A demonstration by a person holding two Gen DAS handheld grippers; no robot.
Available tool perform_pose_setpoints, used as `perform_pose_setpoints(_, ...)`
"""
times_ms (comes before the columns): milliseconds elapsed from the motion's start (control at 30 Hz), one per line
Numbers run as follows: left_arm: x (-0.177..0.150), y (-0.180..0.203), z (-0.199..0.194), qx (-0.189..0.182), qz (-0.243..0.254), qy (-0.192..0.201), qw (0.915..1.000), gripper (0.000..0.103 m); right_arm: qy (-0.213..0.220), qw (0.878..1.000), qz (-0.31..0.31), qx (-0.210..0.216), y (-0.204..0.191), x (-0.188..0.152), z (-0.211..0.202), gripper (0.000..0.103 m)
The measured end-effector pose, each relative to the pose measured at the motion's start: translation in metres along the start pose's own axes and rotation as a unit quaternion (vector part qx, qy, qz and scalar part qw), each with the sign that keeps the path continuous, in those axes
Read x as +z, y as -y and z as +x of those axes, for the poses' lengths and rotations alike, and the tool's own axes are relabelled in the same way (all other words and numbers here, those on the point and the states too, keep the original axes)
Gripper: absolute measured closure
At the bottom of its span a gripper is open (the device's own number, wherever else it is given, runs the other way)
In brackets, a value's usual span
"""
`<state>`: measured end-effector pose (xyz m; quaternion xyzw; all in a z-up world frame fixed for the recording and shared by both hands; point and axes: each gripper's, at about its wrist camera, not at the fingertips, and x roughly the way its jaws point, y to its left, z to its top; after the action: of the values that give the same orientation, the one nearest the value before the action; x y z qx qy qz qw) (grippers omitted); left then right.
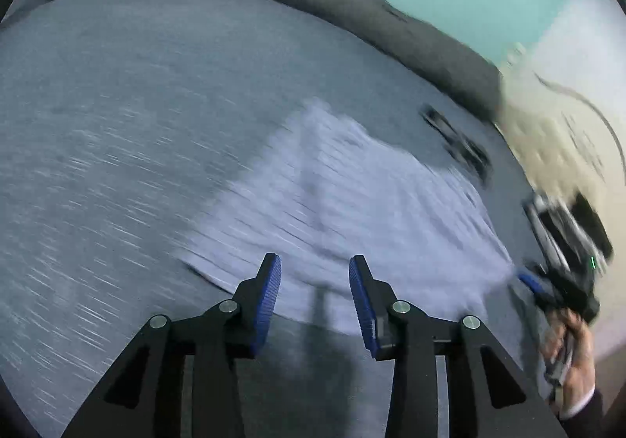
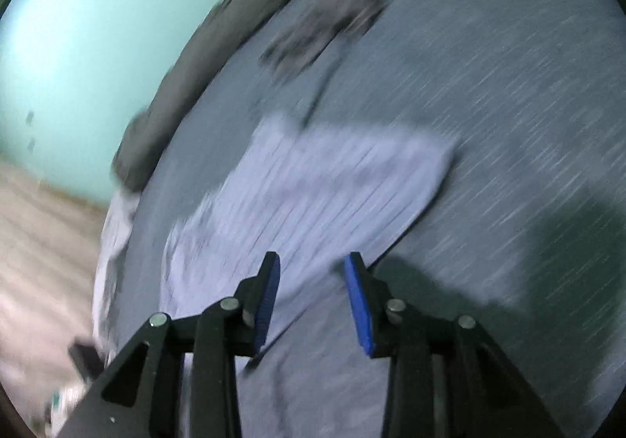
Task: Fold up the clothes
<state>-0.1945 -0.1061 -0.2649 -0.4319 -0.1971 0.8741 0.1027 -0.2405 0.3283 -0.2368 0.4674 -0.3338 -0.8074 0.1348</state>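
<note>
On the grey, finely woven bed cover [image 1: 117,125] lies the pale blue garment [image 1: 352,195], thin soft cloth with fine dark stripes, already in a flat, roughly rectangular packet, so I judge that at least 1 fold is made and more may remain. The left claw [image 1: 315,270] hangs over the near edge of the garment with jaws apart and nothing between them. The right claw [image 2: 312,266] is the same, empty over its near edge; both views are blurred.

No legible text anywhere.
</note>
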Motion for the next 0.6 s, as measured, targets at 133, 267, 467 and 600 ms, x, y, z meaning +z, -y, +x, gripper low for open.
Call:
perform_pose_setpoints(133,-0.023,0.05,0.016,-0.027,0.068,-0.033,0.9968,0.063,-0.059,0.997,-0.056,0.014,-0.035,-0.036,0.025,0.068)
perform_pose_setpoints(267,-0.039,0.08,0.026,-0.027,0.116,-0.051,0.9915,0.063,-0.082,0.992,-0.091,0.014,-0.056,-0.054,0.037,0.066)
perform_pose_setpoints(467,-0.049,0.099,0.038,-0.008,0.166,-0.066,0.9838,0.064,-0.096,0.985,-0.145,-0.001,-0.078,-0.072,0.051,0.062)
perform_pose_setpoints(600,-0.049,0.099,0.044,-0.001,0.181,-0.071,0.981,0.064,-0.101,0.983,-0.151,-0.015,-0.079,-0.074,0.063,0.062)
